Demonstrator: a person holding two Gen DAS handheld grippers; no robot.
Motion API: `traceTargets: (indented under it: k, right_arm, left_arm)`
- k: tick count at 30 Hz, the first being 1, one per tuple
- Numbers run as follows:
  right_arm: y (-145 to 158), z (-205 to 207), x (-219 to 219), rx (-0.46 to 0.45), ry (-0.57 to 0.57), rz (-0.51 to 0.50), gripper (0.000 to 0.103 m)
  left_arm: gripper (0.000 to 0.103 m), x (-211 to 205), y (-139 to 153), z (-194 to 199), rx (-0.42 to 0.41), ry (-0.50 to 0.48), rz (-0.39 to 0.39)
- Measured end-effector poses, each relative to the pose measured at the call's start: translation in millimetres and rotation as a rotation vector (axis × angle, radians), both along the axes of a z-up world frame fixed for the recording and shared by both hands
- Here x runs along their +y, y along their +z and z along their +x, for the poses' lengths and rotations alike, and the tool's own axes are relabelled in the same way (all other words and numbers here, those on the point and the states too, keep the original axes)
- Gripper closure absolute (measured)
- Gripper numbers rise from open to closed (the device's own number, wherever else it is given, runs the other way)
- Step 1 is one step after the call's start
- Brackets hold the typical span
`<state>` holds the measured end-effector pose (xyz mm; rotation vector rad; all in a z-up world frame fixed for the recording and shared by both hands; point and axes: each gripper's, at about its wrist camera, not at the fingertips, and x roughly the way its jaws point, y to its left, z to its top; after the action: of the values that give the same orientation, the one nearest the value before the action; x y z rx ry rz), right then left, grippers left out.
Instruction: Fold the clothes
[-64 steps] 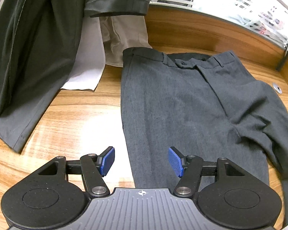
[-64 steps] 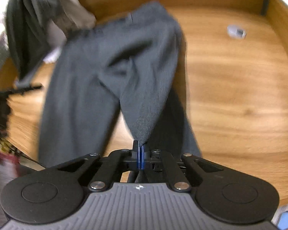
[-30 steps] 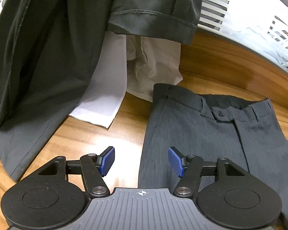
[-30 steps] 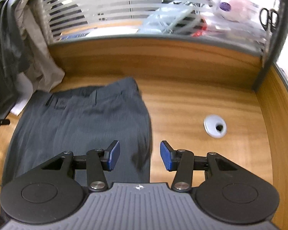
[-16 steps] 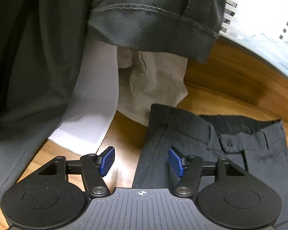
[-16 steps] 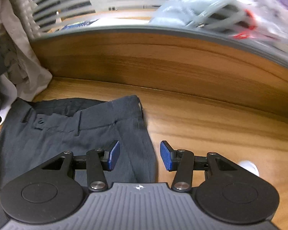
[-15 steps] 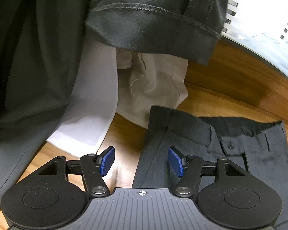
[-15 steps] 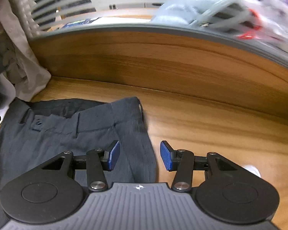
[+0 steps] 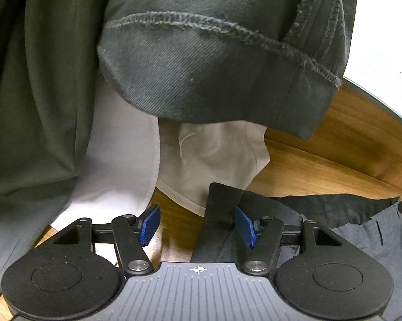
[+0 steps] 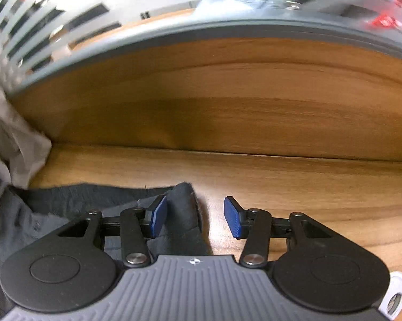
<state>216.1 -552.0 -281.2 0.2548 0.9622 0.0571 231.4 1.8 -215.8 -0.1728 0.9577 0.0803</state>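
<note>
A pair of dark grey woven trousers (image 9: 372, 230) lies flat on a wooden desk with a warm orange-brown grain (image 10: 294, 176), its waistband turned toward the desk's raised wooden back panel (image 10: 227, 101). The left gripper (image 9: 196, 224), black with blue rubber pads on its fingers, sits low over the waistband's left corner; its jaws are spread wide and grip nothing, though the corner of the grey cloth stands up between them, just inside the right-hand pad. Whether that pad touches the cloth cannot be told. The right gripper (image 10: 195, 216), of the same black and blue build, is likewise spread apart and empty, and the waistband's right corner (image 10: 184, 208) lies between its fingers, close beside the left-hand pad, with bare wood under the other. In the left wrist view, other clothes hang down from above and crowd the upper frame: a dark charcoal twill garment with a stitched hem (image 9: 214, 67) hangs nearest the camera, a dark olive-green garment (image 9: 34, 93) drapes down the left side, a pale white cloth (image 9: 120, 165) falls behind it, and a beige crumpled garment (image 9: 214, 155) reaches the desk just behind the trousers' corner. The beige cloth also shows at the left edge of the right wrist view. A round white plastic cable grommet (image 10: 395, 297) is set in the desk at the lower right of the right wrist view, partly hidden by the gripper body. Above the back panel runs a blurred glass partition with frosted stripes (image 10: 53, 32).
</note>
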Motion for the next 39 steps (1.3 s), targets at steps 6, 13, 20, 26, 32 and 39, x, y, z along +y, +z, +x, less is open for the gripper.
traceTargets:
  k: [6, 13, 20, 26, 32, 39]
  right_arm:
    - [-3.7, 2.3, 23.6, -0.013, 0.072, -0.091, 0.055]
    - [4.4, 2.4, 16.8, -0.007, 0.064, -0.063, 0.055]
    - [19.2, -38.2, 5.1, 0.014, 0.038, -0.064, 0.056]
    - [20.2, -78.9, 3.9, 0.06, 0.057, -0.056, 0.058]
    - [19.5, -107.0, 8.4, 0.091, 0.079, -0.053, 0.058]
    - [25.7, -71.5, 5.3, 0.032, 0.079, -0.06, 0.058]
  left_arm:
    - [0.039, 1.3, -0.8, -1.6, 0.005, -0.011, 0.012]
    - [0.039, 5.8, 0.2, -8.3, 0.019, -0.006, 0.01]
    - [0.039, 11.2, 4.8, -19.4, 0.026, -0.003, 0.002]
    - [0.039, 12.8, 5.1, -25.2, 0.045, -0.004, 0.003]
    - [0.039, 11.5, 5.1, -20.8, 0.052, -0.019, 0.0]
    - [0.038, 9.1, -1.5, -7.6, 0.065, -0.027, -0.062]
